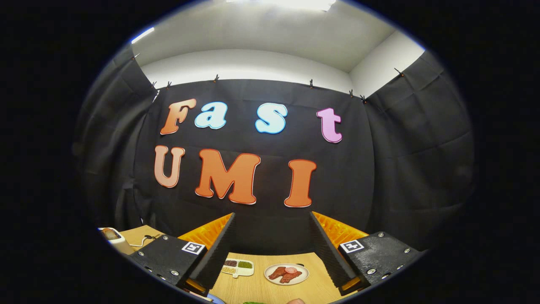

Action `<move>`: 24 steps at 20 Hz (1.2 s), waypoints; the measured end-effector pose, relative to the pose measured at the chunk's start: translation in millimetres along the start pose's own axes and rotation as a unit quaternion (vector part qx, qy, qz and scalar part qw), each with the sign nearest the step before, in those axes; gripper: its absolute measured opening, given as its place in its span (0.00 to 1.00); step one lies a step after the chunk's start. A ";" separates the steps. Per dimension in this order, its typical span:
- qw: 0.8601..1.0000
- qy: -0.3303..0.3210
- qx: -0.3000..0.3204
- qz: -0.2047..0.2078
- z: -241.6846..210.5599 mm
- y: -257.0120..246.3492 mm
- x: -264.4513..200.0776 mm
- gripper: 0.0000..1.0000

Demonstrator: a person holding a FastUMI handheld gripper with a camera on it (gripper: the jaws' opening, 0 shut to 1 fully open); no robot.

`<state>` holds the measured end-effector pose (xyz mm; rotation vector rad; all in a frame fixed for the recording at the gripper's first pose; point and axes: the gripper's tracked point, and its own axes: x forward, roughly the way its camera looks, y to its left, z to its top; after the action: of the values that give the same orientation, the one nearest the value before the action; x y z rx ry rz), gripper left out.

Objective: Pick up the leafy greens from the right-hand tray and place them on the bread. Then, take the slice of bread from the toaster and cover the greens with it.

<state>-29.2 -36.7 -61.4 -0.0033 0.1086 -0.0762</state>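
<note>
Here the gripper (272,249) is held level above the wooden desk (261,291), its jaws spread wide apart with nothing between them; beyond them, on the desk, lie a small white divided dish (238,267) of dark and green bits and, beside it, a white plate (286,274) carrying reddish-brown pieces with a pale pink slice on top; a sliver of the leafy greens (253,302) peeks in at the near edge of the desk, below the jaws; off to the left stands the white toaster (113,236) with a slice of bread (110,233) in its slot, a cord trailing beside it.
</note>
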 end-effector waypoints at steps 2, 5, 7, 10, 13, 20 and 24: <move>1.000 0.014 0.000 0.002 -15.4 2.3 -0.3 1.00; 0.999 0.037 0.000 0.002 -39.1 3.7 1.9 1.00; 0.998 0.058 -0.002 0.001 -58.3 3.9 2.0 1.00; 0.996 0.092 0.002 0.007 -90.3 7.4 -0.3 1.00; 0.988 0.149 0.025 0.014 -135.7 9.2 -3.5 1.00; 0.968 0.247 0.042 0.017 -208.8 11.7 -18.2 1.00; 0.929 0.364 0.061 0.021 -271.5 20.7 -40.3 1.00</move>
<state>-97.0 -12.7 -327.1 0.1535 0.8483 -0.0373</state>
